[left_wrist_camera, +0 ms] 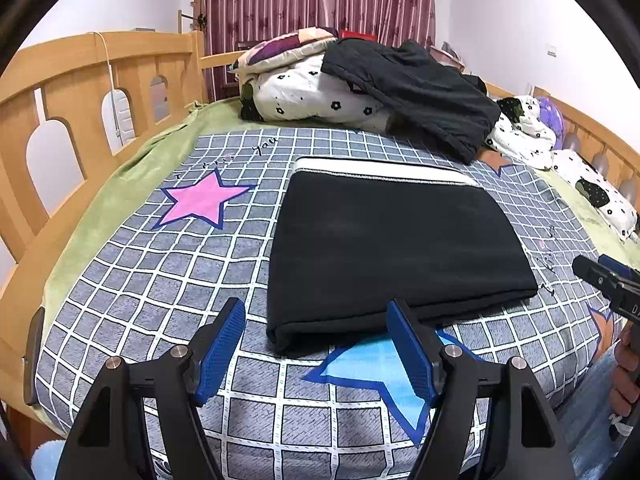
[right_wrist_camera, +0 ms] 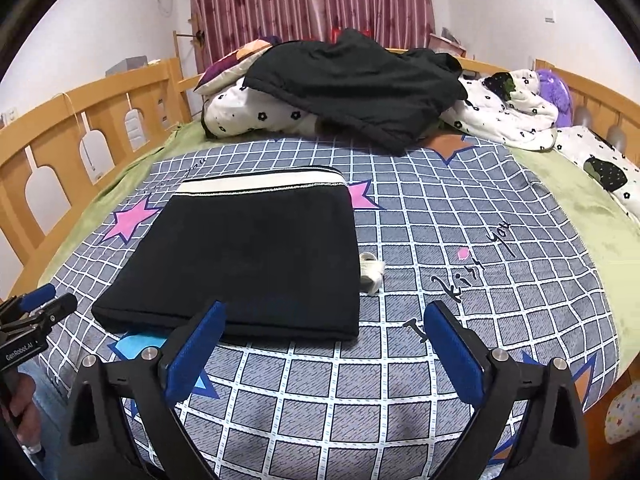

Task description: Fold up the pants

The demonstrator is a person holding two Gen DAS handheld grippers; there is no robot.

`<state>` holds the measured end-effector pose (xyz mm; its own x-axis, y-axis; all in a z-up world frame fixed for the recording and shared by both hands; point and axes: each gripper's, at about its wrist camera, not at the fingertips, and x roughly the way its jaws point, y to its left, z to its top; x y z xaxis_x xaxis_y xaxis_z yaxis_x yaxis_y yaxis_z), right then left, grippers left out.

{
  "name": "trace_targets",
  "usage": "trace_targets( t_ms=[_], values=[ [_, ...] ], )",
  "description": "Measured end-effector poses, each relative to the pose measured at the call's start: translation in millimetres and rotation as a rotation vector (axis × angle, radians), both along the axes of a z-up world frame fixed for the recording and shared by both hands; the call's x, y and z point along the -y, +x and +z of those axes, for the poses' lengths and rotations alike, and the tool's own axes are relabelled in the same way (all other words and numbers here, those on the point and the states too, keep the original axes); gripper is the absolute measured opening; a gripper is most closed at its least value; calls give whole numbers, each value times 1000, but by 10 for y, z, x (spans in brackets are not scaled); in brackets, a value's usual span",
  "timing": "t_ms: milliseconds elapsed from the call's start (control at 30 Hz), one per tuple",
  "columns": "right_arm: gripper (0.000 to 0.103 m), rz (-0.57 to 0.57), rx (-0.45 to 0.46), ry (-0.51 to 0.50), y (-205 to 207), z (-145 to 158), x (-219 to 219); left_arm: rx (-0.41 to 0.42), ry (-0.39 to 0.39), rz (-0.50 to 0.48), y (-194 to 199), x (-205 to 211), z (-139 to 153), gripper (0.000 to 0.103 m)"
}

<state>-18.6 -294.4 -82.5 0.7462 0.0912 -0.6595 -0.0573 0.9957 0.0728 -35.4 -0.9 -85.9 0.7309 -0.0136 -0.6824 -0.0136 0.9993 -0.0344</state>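
Two claws apart (nothing gripped), left claw [left_wrist_camera: 316, 344], right claw [right_wrist_camera: 324, 348], folded pants [left_wrist_camera: 392, 248], grid bedsheet [left_wrist_camera: 160, 264]

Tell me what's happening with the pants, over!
Left gripper open, holding nothing. Right gripper open, holding nothing. Black pants folded flat on checked bedcover. Nothing blocking; dark clothes pile behind.

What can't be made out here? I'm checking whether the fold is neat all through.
- Inner layers of the folded black pants: both views, covered by the top layer.
- The pants' far side: both views, behind the white waistband.
- The small white item beside the pants: right wrist view, too small to identify.
- What lies under the dark garment on the bedding pile: covered.
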Motion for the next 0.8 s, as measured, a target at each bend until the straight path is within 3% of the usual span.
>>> trace_targets(
  t_ms=[800],
  values=[
    [98, 43, -12, -47, 34, -73, -99, -27, -19, 23, 64, -25, -45, 74]
  ],
)
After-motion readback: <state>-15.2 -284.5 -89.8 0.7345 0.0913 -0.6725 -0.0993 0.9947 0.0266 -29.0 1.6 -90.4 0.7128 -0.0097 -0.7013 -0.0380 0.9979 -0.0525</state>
